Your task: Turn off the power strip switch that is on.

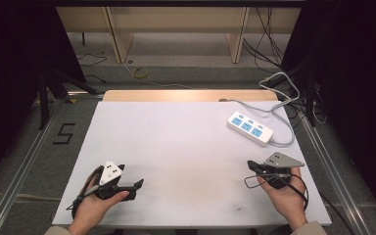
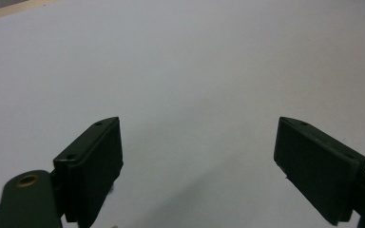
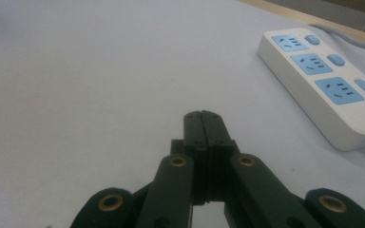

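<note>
Table [image 1: 186,147]: white rectangular top filling the centre of the high view, with a strip of bare wood along its far edge. Faint smudges and a small dark speck lay near the lower centre of the frame.

Power strip [image 1: 250,128]: white, oblong, lying flat and slantwise on the table at the upper right of the high view. It carried three light-blue socket faces in a row, each with a small blue button beside it. In the right gripper view it sat at the upper right [image 3: 323,80], well apart from the jaws. A grey cable [image 1: 284,105] left its near end, looped across the table's right edge and ran off toward the upper right.

Left hand [image 1: 95,208]: entered from the lower left of the high view, wrapped round the left gripper [image 1: 138,184], which pointed toward the right of the frame just above the table. Its own view [image 2: 199,161] showed the two black jaws wide apart, with bare white table between them.

Right hand [image 1: 285,196]: entered from the lower right of the high view, holding the right gripper [image 1: 250,165], which pointed toward the upper left. Its own view [image 3: 203,124] showed the jaws pressed together with nothing between them.

Floor mark [image 1: 63,133]: a black figure 5 at the left of the high view, beside the table.
</note>
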